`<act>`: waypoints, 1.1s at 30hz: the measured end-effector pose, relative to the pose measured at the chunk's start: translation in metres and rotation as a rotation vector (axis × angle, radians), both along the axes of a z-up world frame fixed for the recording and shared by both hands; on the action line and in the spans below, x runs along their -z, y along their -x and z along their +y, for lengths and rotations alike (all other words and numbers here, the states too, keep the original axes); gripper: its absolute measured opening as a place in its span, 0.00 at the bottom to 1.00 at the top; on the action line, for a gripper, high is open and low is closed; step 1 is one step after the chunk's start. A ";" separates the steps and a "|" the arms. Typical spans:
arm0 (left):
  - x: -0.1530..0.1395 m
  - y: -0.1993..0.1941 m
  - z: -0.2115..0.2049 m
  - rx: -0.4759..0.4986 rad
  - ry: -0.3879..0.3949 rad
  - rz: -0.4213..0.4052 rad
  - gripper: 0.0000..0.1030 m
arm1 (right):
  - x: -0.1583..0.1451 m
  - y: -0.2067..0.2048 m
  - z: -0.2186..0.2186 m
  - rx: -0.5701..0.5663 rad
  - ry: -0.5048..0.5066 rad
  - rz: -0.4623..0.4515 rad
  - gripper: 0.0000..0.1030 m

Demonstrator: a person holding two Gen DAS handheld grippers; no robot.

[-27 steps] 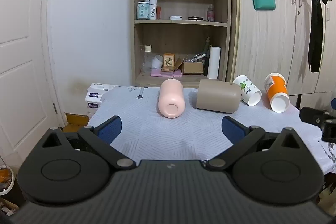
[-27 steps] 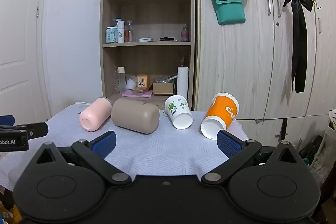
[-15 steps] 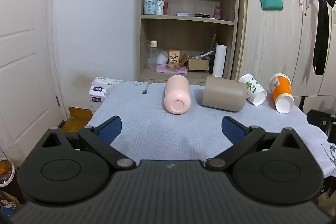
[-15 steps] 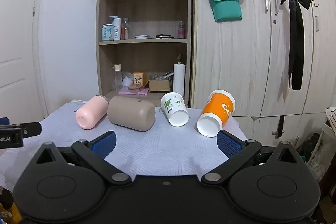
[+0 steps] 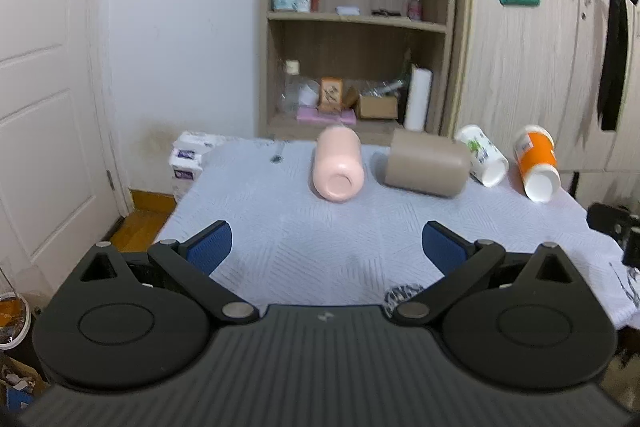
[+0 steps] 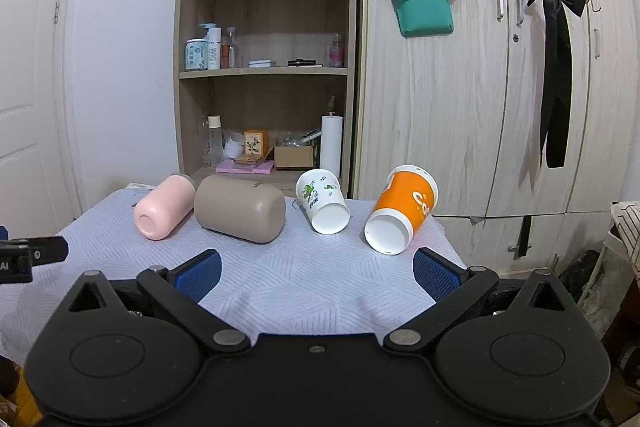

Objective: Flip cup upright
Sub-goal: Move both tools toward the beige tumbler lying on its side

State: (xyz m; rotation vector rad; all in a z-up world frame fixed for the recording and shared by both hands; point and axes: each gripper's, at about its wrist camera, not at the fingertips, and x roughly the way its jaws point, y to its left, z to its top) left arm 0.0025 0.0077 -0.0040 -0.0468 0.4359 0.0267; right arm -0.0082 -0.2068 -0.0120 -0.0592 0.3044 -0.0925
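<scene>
Several cups lie on their sides in a row at the far side of a table with a white patterned cloth [image 5: 320, 239]: a pink cup [image 5: 338, 165], a large taupe cup [image 5: 426, 167], a white paper cup with green print [image 5: 482, 161] and an orange paper cup [image 5: 536, 163]. The right wrist view shows the same row: pink cup [image 6: 162, 207], taupe cup [image 6: 240, 209], white cup [image 6: 322, 201], orange cup [image 6: 402, 209]. My left gripper [image 5: 326, 247] is open and empty, short of the pink cup. My right gripper [image 6: 316, 269] is open and empty, short of the white and orange cups.
A wooden shelf unit [image 6: 266, 75] with bottles and boxes stands behind the table, beside wardrobe doors [image 6: 480, 107]. A white door [image 5: 44, 87] is at the left. Tissue packs [image 5: 186, 159] sit off the table's far left corner. The other gripper's tip shows at each view's edge.
Both grippers have risen a little and tilted down toward the table; the left view is blurred by motion. The cups have not moved. Both jaws stay open.
</scene>
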 end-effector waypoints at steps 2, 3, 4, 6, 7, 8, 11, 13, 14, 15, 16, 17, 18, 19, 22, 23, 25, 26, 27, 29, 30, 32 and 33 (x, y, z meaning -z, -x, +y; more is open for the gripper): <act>0.000 0.001 -0.001 0.011 0.004 0.012 1.00 | 0.000 0.000 0.001 0.010 0.006 0.006 1.00; 0.000 0.001 -0.001 0.013 0.005 0.013 1.00 | 0.001 0.000 0.001 0.016 0.008 0.009 1.00; 0.000 0.002 -0.002 0.013 0.005 0.016 1.00 | 0.001 -0.001 0.001 0.018 0.008 0.011 1.00; 0.000 0.002 -0.002 0.014 0.004 0.018 1.00 | 0.001 -0.001 0.000 0.022 0.005 0.015 1.00; -0.001 0.002 -0.002 0.013 0.004 0.017 1.00 | 0.001 -0.001 -0.001 0.021 0.003 0.015 1.00; -0.001 0.003 -0.002 0.011 0.003 0.017 1.00 | 0.001 -0.001 -0.001 0.021 0.003 0.016 1.00; -0.002 0.003 -0.002 0.012 0.002 0.018 1.00 | 0.001 0.000 -0.001 0.020 0.005 0.018 1.00; -0.002 0.004 -0.002 0.013 0.011 0.024 1.00 | 0.001 0.000 0.000 0.023 0.009 0.022 1.00; -0.002 0.005 0.000 0.011 0.015 0.026 1.00 | 0.001 0.001 0.000 0.024 0.011 0.022 1.00; -0.002 0.005 0.000 0.008 0.016 0.028 1.00 | 0.001 0.001 0.000 0.023 0.011 0.022 1.00; -0.002 0.004 0.001 0.004 0.015 0.031 1.00 | 0.001 0.001 0.000 0.023 0.010 0.022 1.00; -0.002 0.004 0.001 0.001 0.014 0.033 1.00 | 0.001 0.002 0.001 0.022 0.010 0.022 1.00; -0.002 0.004 0.002 -0.001 0.015 0.035 1.00 | 0.001 0.002 0.001 0.022 0.011 0.023 1.00; -0.001 0.004 0.002 -0.003 0.015 0.037 1.00 | 0.002 0.002 0.001 0.020 0.012 0.024 1.00; -0.001 0.004 0.005 -0.009 0.020 0.047 1.00 | 0.002 0.002 0.002 0.022 0.016 0.029 1.00; 0.000 0.003 0.005 -0.010 0.020 0.049 1.00 | 0.002 0.001 0.002 0.023 0.016 0.030 1.00; 0.000 0.003 0.006 -0.014 0.017 0.053 1.00 | 0.001 0.001 0.003 0.025 0.014 0.031 1.00; 0.000 0.004 0.006 -0.016 0.015 0.052 1.00 | 0.001 0.001 0.003 0.025 0.014 0.032 1.00; 0.000 0.004 0.006 -0.018 0.014 0.051 1.00 | 0.001 0.001 0.003 0.025 0.014 0.032 1.00; 0.000 0.005 0.007 -0.020 0.013 0.053 1.00 | 0.001 0.001 0.003 0.025 0.014 0.033 1.00; 0.000 0.004 0.006 -0.021 0.012 0.055 1.00 | 0.002 0.001 0.003 0.024 0.014 0.034 1.00; 0.000 0.005 0.007 -0.021 0.009 0.055 1.00 | 0.002 0.001 0.003 0.022 0.014 0.036 1.00; 0.000 0.006 0.007 -0.024 0.008 0.053 1.00 | 0.002 0.001 0.003 0.021 0.014 0.036 1.00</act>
